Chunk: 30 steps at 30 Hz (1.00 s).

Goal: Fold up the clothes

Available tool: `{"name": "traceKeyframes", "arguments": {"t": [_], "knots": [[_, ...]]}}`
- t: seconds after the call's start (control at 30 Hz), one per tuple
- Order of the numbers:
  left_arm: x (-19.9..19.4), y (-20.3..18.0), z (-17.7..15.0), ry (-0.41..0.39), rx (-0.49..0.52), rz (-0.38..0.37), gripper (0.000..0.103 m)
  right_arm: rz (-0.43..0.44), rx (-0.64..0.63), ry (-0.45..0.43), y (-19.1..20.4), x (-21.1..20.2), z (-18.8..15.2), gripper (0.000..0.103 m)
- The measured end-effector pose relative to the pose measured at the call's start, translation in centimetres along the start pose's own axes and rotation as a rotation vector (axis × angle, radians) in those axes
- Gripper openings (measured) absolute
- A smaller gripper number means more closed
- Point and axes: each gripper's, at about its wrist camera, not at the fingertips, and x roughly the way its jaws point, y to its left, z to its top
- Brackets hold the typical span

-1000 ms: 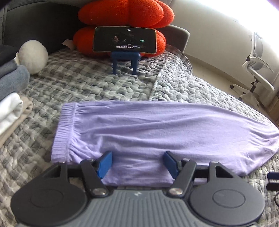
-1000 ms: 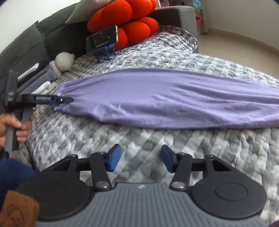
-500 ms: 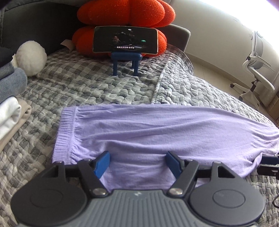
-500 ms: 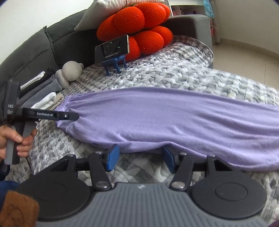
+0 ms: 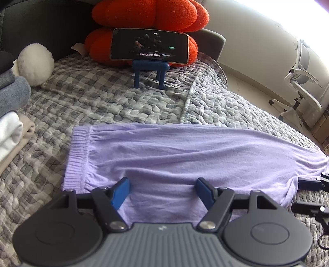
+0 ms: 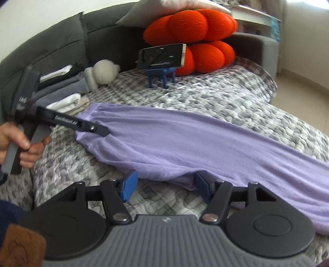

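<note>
Left wrist view: a pair of lilac trousers [image 5: 185,156] lies flat on the grey checked quilt [image 5: 115,102], folded lengthwise into one long band. Its long axis runs from 9 o'clock to 3 o'clock across the picture, with the ribbed waistband [image 5: 77,156] at the 9 o'clock end and the leg end tapering away toward 3 o'clock. The left gripper [image 5: 162,190] sits at 6 o'clock, over the near edge of the cloth close to the waistband; its blue pads are spread wide with the fabric lying between them, released and pinching nothing. At the 3 o'clock edge the fingers of the right gripper [image 5: 310,193] reach the near edge of the leg. Toward 12 o'clock a phone [image 5: 149,47] rests on a blue stand [image 5: 150,70] before an orange cushion [image 5: 150,18]; folded clothes [image 5: 10,115] are stacked at 9 o'clock.

Right wrist view: the trousers [image 6: 205,143] run on a slant from the waistband at 10 o'clock down to the leg end at 4 o'clock. The right gripper [image 6: 164,184] is at 6 o'clock against the garment's near edge, its jaws opening; a fold of cloth bulges between the blue pads, which do not press on it. At 9 o'clock a hand [image 6: 22,143] holds the left gripper [image 6: 98,129], whose fingers lie over the waistband end.
</note>
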Motion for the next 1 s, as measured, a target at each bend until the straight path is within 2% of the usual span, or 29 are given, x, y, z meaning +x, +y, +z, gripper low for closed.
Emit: {"name": "traceKeyframes", "arguments": {"t": [0.13, 0.37, 0.43, 0.53, 0.67, 0.83, 1.0], "knots": [[0.0, 0.0, 0.1, 0.0, -0.004, 0.001, 0.072, 0.013, -0.041, 0.028, 0.8, 1.4, 0.5, 0.066], [-0.2, 0.8, 0.1, 0.001, -0.015, -0.012, 0.072, 0.104, -0.017, 0.0, 0.7, 2.5, 1.6, 0.067], [-0.4, 0.9, 0.1, -0.002, -0.017, -0.011, 0.072, 0.072, -0.02, 0.017, 0.6, 3.3, 2.1, 0.067], [-1.2, 0.9, -0.1, -0.02, -0.007, -0.016, 0.072, 0.069, 0.006, 0.027, 0.1, 4.2, 2.2, 0.067], [-2.0, 0.0, -0.3, -0.044, 0.055, -0.04, 0.072, 0.054, 0.01, 0.024, 0.3, 4.3, 2.2, 0.067], [0.0, -0.7, -0.8, -0.006, 0.082, -0.008, 0.074, 0.019, 0.027, 0.033, 0.7, 3.3, 2.7, 0.067], [0.0, -0.9, -0.9, -0.019, 0.091, 0.001, 0.075, -0.073, 0.0, 0.064, 0.9, 2.6, 2.8, 0.067]]}}
